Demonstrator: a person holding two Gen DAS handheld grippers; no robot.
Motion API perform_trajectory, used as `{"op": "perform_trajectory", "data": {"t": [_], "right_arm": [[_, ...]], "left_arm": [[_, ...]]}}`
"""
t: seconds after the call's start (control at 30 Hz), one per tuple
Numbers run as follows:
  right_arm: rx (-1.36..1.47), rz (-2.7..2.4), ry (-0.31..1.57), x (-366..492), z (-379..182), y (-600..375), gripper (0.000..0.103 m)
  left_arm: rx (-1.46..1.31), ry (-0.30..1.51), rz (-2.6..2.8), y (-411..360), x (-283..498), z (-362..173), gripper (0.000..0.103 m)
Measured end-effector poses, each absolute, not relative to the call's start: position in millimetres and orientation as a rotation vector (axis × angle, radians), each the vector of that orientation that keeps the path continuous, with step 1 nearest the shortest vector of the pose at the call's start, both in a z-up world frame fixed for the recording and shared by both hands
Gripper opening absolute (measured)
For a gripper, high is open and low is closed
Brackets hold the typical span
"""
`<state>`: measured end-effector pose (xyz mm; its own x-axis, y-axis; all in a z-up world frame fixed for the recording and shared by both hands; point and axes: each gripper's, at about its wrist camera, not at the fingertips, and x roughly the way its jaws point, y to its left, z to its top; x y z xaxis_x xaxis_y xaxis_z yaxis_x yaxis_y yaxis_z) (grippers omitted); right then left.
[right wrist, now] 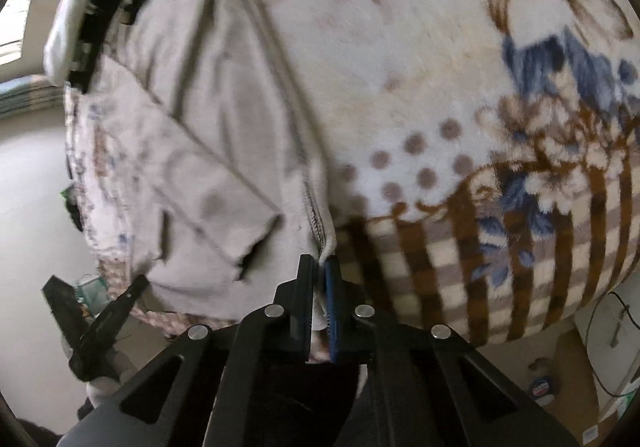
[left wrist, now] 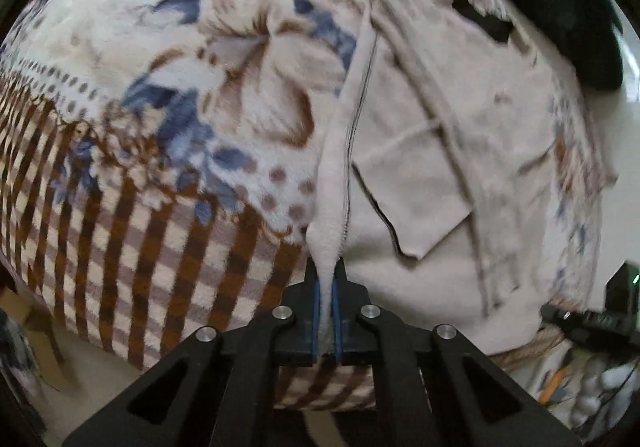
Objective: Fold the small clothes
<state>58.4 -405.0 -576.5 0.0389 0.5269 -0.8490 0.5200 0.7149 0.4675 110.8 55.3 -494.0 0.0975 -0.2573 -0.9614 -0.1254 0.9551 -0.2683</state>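
We judge that, with the left gripper (left wrist: 328, 279) and right gripper (right wrist: 319, 271) fingers both pinching the hem of the beige garment (left wrist: 460, 135) on the floral blanket (left wrist: 180, 67), both edges need equal tension when carried over.

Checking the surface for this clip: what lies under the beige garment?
A plush blanket with blue and brown flowers and a checked border lies under the beige garment, showing beside it. Both claws, left claw and right claw, pinch its edge. What supports the blanket is covered.
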Motion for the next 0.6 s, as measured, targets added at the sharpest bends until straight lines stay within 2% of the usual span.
{"op": "perform_trajectory", "data": {"t": [0.27, 0.43, 0.6], "right_arm": [[0.980, 0.028, 1.458, 116, -528, -425, 0.006], [1.000, -0.019, 1.356, 179, -533, -450, 0.006], [1.001, -0.097, 1.324, 237, -566, -463, 0.006]], "left_arm": [[-0.573, 1.408, -0.099, 79, 190, -462, 0.003], [-0.695, 1.353, -0.068, 71, 276, -486, 0.003], [-0.696, 1.365, -0.024, 66, 334, -527, 0.003]]}}
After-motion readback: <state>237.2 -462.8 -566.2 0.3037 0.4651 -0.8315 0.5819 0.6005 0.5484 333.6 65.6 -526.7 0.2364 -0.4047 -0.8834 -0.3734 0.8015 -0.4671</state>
